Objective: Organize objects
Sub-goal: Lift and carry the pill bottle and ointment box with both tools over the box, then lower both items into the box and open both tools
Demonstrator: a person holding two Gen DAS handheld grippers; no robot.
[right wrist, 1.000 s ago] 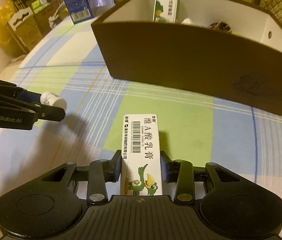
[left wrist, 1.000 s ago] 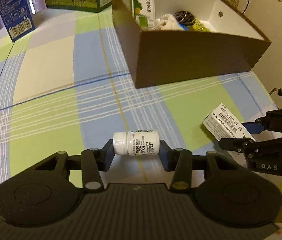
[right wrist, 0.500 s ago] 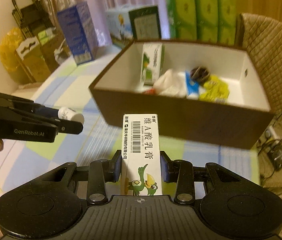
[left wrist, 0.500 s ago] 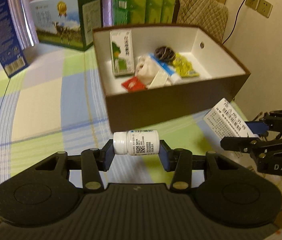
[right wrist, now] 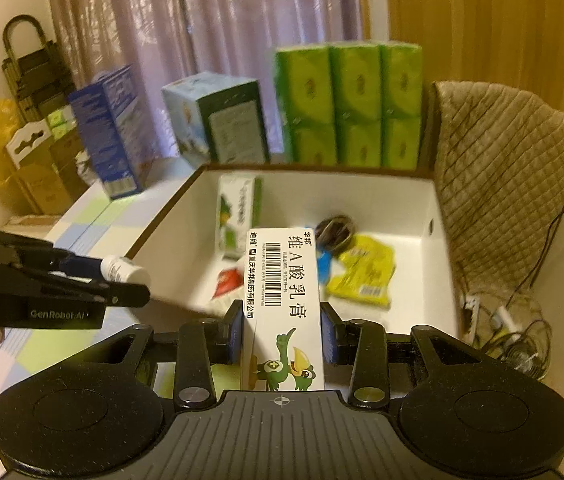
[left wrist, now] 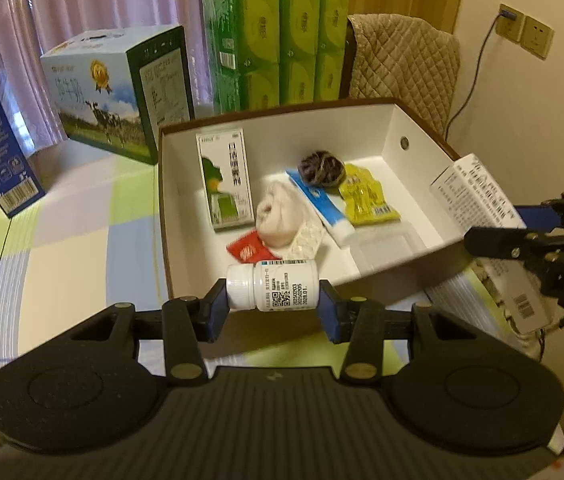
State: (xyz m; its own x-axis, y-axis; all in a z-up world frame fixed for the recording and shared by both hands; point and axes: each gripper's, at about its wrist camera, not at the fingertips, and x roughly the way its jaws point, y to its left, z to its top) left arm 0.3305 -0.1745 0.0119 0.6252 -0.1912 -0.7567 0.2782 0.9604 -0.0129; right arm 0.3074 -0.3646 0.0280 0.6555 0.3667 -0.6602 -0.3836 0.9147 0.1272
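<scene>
left gripper fingers clamp white pill bottle | right gripper fingers clamp ointment carton | both above brown box; several items inside; these two unreleased

The right tool grips an ointment carton above the open box.

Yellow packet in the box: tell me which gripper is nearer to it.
Right. The right gripper, shut on the ointment carton, hangs just before the yellow packet. The left gripper, holding the white bottle, sits at the box's near-left edge, farther off.
</scene>
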